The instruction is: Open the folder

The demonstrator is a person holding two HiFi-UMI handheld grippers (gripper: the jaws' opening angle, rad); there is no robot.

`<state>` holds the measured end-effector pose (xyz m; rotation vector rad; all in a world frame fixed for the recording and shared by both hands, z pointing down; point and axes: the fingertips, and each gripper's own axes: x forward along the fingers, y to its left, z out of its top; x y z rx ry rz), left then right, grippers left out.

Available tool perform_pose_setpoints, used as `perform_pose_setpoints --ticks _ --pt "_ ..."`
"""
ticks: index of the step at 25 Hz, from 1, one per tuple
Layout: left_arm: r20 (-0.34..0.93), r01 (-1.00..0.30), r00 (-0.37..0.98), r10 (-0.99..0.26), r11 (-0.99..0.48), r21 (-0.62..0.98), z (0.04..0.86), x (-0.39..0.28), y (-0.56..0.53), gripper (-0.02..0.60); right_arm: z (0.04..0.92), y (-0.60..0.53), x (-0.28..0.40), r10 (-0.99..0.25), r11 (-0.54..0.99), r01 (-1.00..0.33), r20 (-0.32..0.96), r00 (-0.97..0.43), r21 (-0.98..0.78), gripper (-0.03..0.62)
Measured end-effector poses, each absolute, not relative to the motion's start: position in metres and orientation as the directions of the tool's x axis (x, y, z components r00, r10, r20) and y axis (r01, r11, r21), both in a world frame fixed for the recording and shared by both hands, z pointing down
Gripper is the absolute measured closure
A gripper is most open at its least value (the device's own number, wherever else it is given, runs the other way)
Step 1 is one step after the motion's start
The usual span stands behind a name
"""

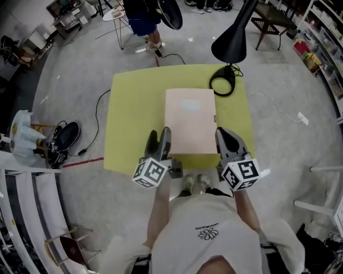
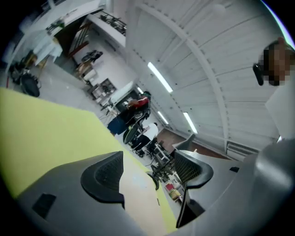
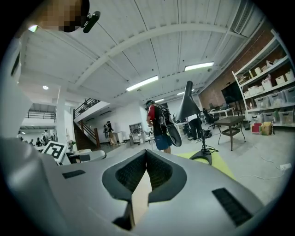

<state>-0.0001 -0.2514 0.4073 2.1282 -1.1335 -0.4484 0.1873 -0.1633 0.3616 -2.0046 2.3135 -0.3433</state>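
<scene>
A closed beige folder (image 1: 190,120) lies flat in the middle of the yellow table (image 1: 131,118). My left gripper (image 1: 159,137) hovers at the folder's near left corner with its jaws open and nothing between them. In the left gripper view the folder (image 2: 138,196) and the table (image 2: 46,129) show past the spread jaws of my left gripper (image 2: 147,171). My right gripper (image 1: 223,135) is at the folder's near right corner, shut. In the right gripper view the pads of my right gripper (image 3: 145,154) meet, and a beige strip of the folder (image 3: 139,198) shows through the slit below them.
A black desk lamp (image 1: 231,37) stands at the table's far right, its ring base (image 1: 222,83) just beyond the folder. A person (image 1: 142,16) stands past the far edge. Cables and dark shoes (image 1: 67,136) lie on the floor to the left.
</scene>
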Motion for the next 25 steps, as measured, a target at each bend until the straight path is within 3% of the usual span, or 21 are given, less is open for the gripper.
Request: perform_pose_setpoints --ticks 6,17,25 --pt "0.136 -0.598 0.515 -0.846 -0.241 0.765 0.472 -0.024 -0.227 0.245 0.375 -0.162 0.185 -0.972 0.164 -0.951 0.119 -0.201 -0.262 0.580" --pt "0.226 -0.351 0.513 -0.828 0.038 0.936 0.548 -0.019 -0.182 0.249 0.398 -0.157 0.168 -0.948 0.206 -0.916 0.161 -0.273 -0.343 0.580" --pt "0.236 -0.233 0.562 -0.793 0.122 0.965 0.570 0.002 -0.165 0.281 0.406 -0.151 0.178 -0.947 0.183 -0.907 0.179 -0.266 -0.379 0.580"
